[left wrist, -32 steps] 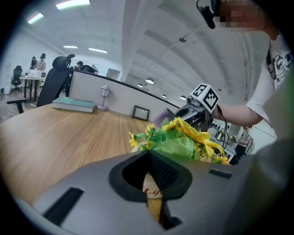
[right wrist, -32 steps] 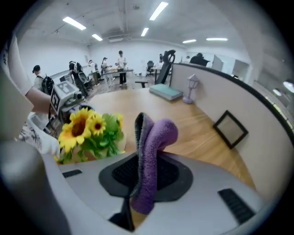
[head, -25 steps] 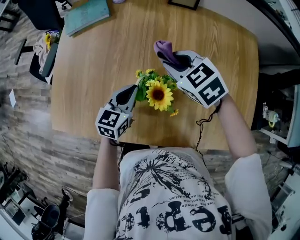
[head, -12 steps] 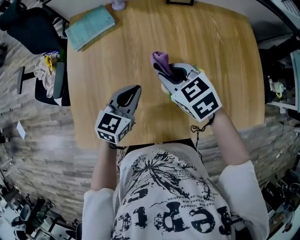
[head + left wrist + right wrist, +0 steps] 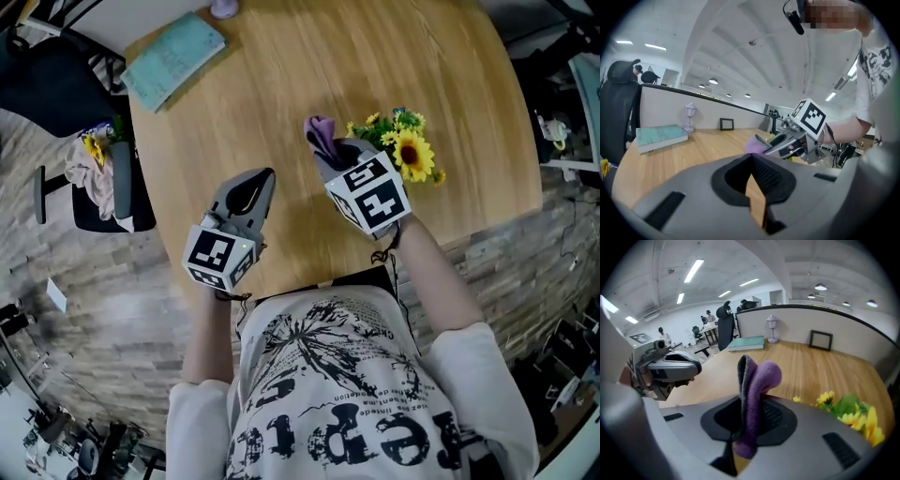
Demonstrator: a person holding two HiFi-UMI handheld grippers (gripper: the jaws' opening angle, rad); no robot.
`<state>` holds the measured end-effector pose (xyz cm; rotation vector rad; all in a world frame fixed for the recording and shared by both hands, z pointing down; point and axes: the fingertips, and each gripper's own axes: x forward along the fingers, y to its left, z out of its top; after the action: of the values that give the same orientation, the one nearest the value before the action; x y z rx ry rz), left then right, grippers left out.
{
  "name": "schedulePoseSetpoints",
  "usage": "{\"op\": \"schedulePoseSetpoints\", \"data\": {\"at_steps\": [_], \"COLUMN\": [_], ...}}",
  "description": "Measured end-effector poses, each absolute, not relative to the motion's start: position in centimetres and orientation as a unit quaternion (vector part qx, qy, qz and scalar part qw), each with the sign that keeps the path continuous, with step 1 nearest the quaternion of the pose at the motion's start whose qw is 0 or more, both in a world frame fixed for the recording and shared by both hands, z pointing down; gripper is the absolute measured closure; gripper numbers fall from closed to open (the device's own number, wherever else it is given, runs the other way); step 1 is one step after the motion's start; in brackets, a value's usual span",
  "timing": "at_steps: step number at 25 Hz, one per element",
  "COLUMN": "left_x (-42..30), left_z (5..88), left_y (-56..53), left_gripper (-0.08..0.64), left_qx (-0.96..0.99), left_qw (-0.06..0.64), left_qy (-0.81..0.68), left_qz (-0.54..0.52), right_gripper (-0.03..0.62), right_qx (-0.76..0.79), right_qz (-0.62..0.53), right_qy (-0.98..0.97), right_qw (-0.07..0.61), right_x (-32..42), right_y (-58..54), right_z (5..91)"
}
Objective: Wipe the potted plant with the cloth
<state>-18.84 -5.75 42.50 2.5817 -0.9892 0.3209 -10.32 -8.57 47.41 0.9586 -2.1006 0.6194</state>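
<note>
The potted plant (image 5: pixel 405 150) shows as yellow sunflowers and green leaves on the round wooden table (image 5: pixel 281 84); its pot is hidden. My right gripper (image 5: pixel 330 156) sits just left of the flowers, shut on a purple cloth (image 5: pixel 322 134) that sticks up from its jaws. In the right gripper view the cloth (image 5: pixel 756 385) stands folded between the jaws, with the flowers (image 5: pixel 851 411) at lower right. My left gripper (image 5: pixel 265 176) is further left over bare table, shut and empty; in its own view the left gripper (image 5: pixel 752 171) has its pads together.
A teal book (image 5: pixel 173 58) and a small lavender lamp (image 5: pixel 223 7) lie at the table's far left. A black picture frame (image 5: pixel 820 340) stands by the partition. An office chair (image 5: pixel 56 94) sits left of the table. The table's near edge is close to me.
The flowers, earlier between the two grippers, now show right of the right gripper. The left gripper has drawn away from them to the left. The right gripper has tipped downward with the cloth.
</note>
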Motion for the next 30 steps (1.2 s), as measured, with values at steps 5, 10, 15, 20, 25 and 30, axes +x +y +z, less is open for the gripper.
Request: {"op": "schedulePoseSetpoints", "data": {"at_steps": [5,10,15,20,25,30], "left_x": [-19.5,-19.2,-18.4,-16.9,-16.9,-16.3], "left_z": [44.4,45.5,45.7,45.6,45.7,46.1], "left_y": [-5.6,-5.7,-5.9,-5.0,-4.9,-4.5], "left_gripper": [0.557,0.557,0.557,0.557,0.557,0.557], "left_qx": [0.916,0.922,0.922,0.928,0.926,0.924], "left_qw": [0.192,0.195,0.204,0.199,0.204,0.209], "left_qy": [-0.327,-0.307,-0.303,-0.285,-0.291,-0.295], "left_qz": [0.128,0.136,0.129,0.131,0.129,0.127], "right_gripper": [0.512,0.514,0.514,0.514,0.514,0.512], "right_qx": [0.482,0.526,0.54,0.534,0.526,0.516], "right_qz": [0.301,0.363,0.43,0.459,0.459,0.466], "right_qy": [-0.747,-0.708,-0.683,-0.67,-0.673,-0.676], "right_qw": [0.344,0.3,0.24,0.233,0.245,0.245], "right_x": [-9.0,-8.1,-7.6,-6.1,-5.4,-5.0], "right_y": [-8.4,-8.2,-8.0,-6.0,-4.9,-4.1], "right_z": [51.8,53.5,53.6,53.6,53.9,54.0]}}
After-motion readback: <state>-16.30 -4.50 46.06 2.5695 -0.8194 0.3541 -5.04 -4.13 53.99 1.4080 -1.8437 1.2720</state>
